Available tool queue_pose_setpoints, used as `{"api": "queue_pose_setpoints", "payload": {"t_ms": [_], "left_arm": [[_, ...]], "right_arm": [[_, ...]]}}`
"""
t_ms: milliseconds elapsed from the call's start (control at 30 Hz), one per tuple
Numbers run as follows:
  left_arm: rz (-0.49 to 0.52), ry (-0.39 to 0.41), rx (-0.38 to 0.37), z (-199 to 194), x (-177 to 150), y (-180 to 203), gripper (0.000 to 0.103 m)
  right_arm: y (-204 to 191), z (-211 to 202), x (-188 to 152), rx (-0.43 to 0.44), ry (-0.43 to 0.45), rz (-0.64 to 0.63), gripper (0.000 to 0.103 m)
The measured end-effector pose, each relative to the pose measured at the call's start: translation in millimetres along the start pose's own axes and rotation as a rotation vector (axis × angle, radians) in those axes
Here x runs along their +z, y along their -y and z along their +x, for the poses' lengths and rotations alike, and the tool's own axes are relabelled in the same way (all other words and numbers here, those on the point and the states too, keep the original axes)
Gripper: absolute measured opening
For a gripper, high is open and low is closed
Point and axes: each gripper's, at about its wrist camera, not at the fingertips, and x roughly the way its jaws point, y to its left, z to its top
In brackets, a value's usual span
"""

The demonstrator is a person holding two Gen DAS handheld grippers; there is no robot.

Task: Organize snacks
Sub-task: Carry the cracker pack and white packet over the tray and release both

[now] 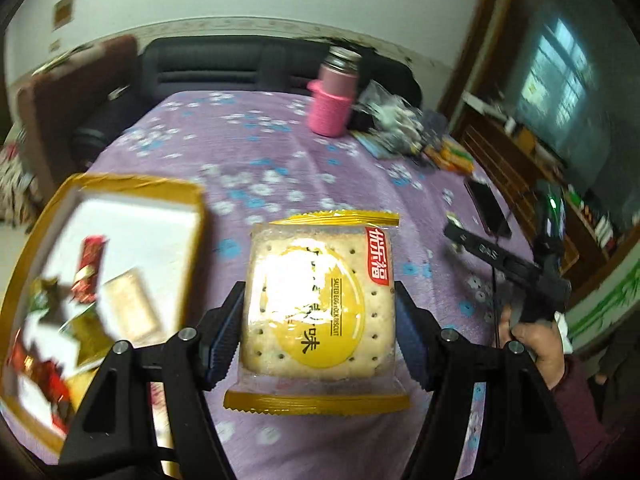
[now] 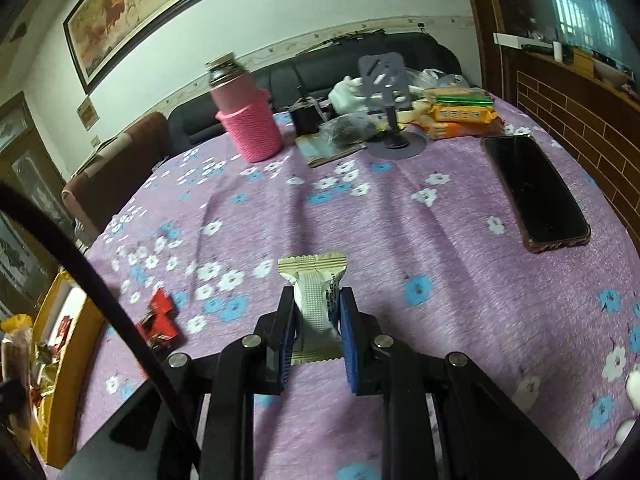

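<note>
While the left claw grips a salted egg yolk biscuit packet above the purple floral bench, just right of the gold-rimmed box of snacks, the right claw pinches a small white snack packet — a red wrapper lies on the cloth to its left, near the box.

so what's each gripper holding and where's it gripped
Left gripper clamps the biscuit packet by its side edges; right gripper pinches the small white snack across its middle.
</note>
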Motion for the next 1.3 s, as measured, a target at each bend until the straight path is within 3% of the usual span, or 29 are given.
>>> {"api": "queue_pose_setpoints", "payload": {"t_ms": [133, 300, 600, 733, 967, 1300], "left_arm": [[-0.058, 0.045, 0.026, -26.9, -9.0, -28.7, 0.07], [-0.087, 0.116, 0.125, -55.3, -23.3, -57.0, 0.07], [-0.272, 0.156, 0.194, -89.1, -46.3, -135.8, 0.07], [-0.351, 0.15, 0.214, -93.1, -58.1, -170.0, 0.07], [-0.381, 0.129, 0.247, -79.5, -69.1, -193.4, 0.07], [-0.409, 0.096, 0.222, -55.2, -64.3, -213.9, 0.07]], "right_arm": [[-25.2, -17.0, -9.8, 0.022, -0.004, -0.02, 0.02], [-69.8, -42.5, -21.2, 0.068, -0.001, -0.087, 0.02], [-175.0, -74.6, -44.2, 0.212, -0.005, -0.26, 0.02], [-218.9, -67.6, -56.8, 0.254, -0.043, -0.33, 0.019], [-287.4, -34.4, -84.8, 0.303, -0.139, -0.433, 0.019], [-342.7, 24.6, -103.3, 0.281, -0.25, -0.53, 0.019]]}}
